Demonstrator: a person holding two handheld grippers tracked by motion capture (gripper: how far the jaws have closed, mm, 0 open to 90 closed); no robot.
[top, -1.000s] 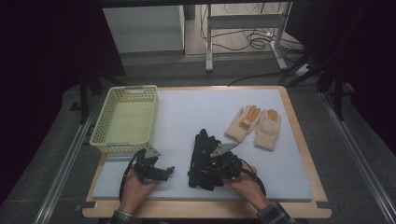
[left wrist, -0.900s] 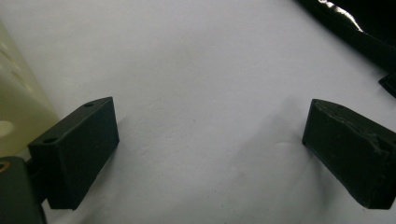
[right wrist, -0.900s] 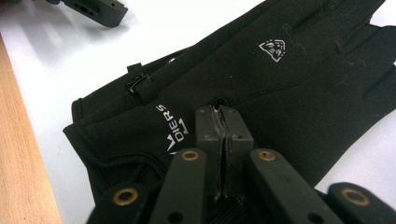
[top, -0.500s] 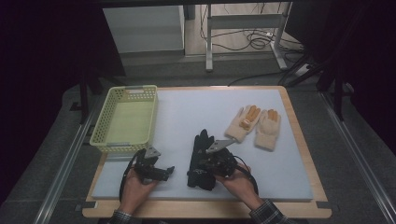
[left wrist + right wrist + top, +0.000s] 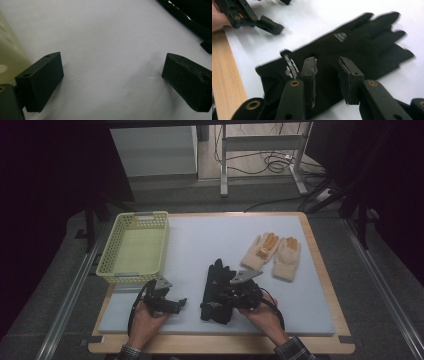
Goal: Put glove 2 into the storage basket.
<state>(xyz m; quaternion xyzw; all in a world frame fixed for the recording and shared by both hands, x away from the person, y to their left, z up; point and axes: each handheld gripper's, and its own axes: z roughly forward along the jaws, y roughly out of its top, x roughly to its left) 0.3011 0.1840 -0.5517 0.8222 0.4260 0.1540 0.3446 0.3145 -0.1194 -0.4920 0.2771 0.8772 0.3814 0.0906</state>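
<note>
Black gloves [image 5: 216,290] lie flat on the surface [image 5: 200,245], right of the yellow basket [image 5: 134,247], fingers pointing away from the person. Right tool [image 5: 327,75] hovers over the glove cuff; its jaws have just been opening, a gap between them, gripping nothing. Left tool [image 5: 112,75] rests released between basket and gloves, jaws wide over bare surface.
</note>
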